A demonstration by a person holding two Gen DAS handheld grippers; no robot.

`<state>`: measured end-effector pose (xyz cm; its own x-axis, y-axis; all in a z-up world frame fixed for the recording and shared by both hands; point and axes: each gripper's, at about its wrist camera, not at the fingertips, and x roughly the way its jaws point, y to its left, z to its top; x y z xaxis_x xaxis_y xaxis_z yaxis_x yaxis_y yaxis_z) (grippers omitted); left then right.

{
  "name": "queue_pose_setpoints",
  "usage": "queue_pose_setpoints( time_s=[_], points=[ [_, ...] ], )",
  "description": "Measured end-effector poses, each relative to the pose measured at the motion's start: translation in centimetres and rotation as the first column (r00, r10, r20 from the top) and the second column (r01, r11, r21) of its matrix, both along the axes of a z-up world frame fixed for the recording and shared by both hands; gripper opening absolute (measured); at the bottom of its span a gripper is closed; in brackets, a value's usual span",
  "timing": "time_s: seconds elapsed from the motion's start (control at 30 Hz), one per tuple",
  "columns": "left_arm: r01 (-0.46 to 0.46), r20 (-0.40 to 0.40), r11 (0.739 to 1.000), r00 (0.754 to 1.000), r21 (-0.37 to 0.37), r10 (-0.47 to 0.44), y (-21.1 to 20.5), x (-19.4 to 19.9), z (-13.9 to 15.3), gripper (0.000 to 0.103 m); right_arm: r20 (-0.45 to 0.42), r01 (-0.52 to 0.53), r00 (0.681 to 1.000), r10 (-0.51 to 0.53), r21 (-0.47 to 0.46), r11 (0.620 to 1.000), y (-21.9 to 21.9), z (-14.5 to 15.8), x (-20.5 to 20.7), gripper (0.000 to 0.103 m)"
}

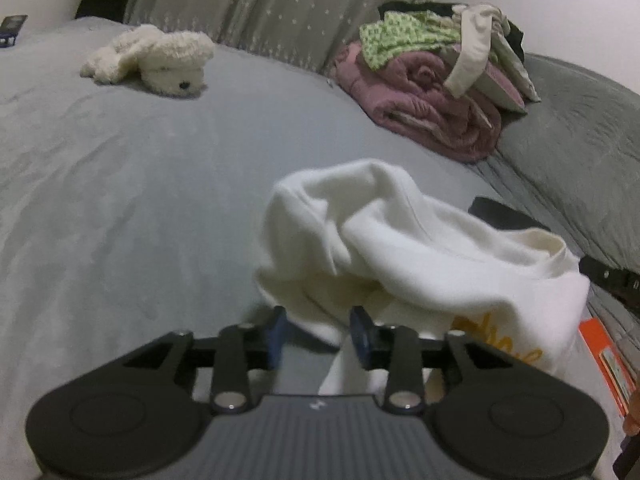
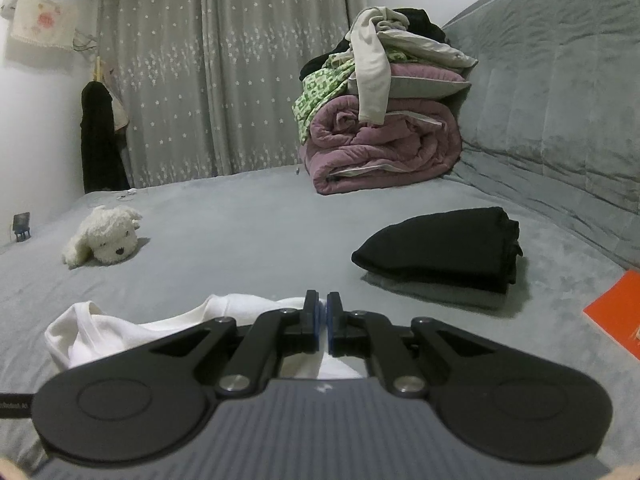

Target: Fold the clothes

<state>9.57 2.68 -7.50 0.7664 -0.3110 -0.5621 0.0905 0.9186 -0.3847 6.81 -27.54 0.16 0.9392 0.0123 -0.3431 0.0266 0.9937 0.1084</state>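
Through your left wrist view, the grey bed (image 1: 120, 208) fills the scene, its cover smooth and bare across the left and middle. A plush dog (image 1: 156, 58) lies at the far left, and a starred curtain (image 1: 260, 0) hangs behind the bed. At the far right a rolled pink quilt (image 1: 424, 108) carries a heap of loose clothes (image 1: 424, 36), set against the padded headboard (image 1: 580, 128) along the right edge. Your left tongs (image 1: 320, 334) stand released, blue pads apart, with a fold of the white garment (image 1: 400, 240) lying between them; the garment is bunched on the near right of the bed, yellow lettering on its near side. An orange box (image 1: 604, 356) sits at the right edge. Through your right wrist view, your right tongs (image 2: 323, 320) are clenched, and white cloth shows below the pads, though you cannot tell whether it is pinched. The white garment (image 2: 120, 332) spreads near left of them. A folded black garment (image 2: 444, 248) rests right of centre, well apart from the quilt (image 2: 380, 148) behind it. Open cover stretches between the dog (image 2: 104, 240) and the black garment.
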Motion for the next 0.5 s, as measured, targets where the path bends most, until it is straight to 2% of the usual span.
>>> queue_pose_setpoints(
  time_s=[0.13, 0.17, 0.2, 0.3, 0.5],
  points=[
    [-0.016, -0.018, 1.0, 1.0, -0.011, 0.016, -0.2, 0.5, -0.6, 0.034, -0.005, 0.0, 1.0, 0.0, 0.002, 1.0, 0.0, -0.1, 0.1, 0.005],
    [-0.019, -0.021, 1.0, 1.0, -0.014, 0.019, -0.3, 0.7, -0.8, 0.031, -0.005, 0.0, 1.0, 0.0, 0.0, 1.0, 0.1, -0.1, 0.2, 0.005],
    [-0.02, -0.022, 1.0, 1.0, -0.016, 0.02, -0.4, 0.6, -0.9, 0.021, -0.005, 0.001, 1.0, -0.001, -0.002, 1.0, 0.2, -0.1, 0.2, 0.005],
    [-0.036, -0.014, 0.999, 0.999, -0.011, 0.036, -0.6, 0.4, -1.1, 0.003, -0.001, -0.001, 1.0, 0.001, -0.013, 1.0, 0.3, 0.0, 0.2, 0.005],
    [-0.087, 0.037, 0.996, 0.995, -0.029, 0.088, -0.4, -0.5, -0.1, 0.001, 0.015, 0.011, 1.0, -0.011, -0.02, 1.0, 0.3, 0.0, 0.0, 0.005]
  ],
)
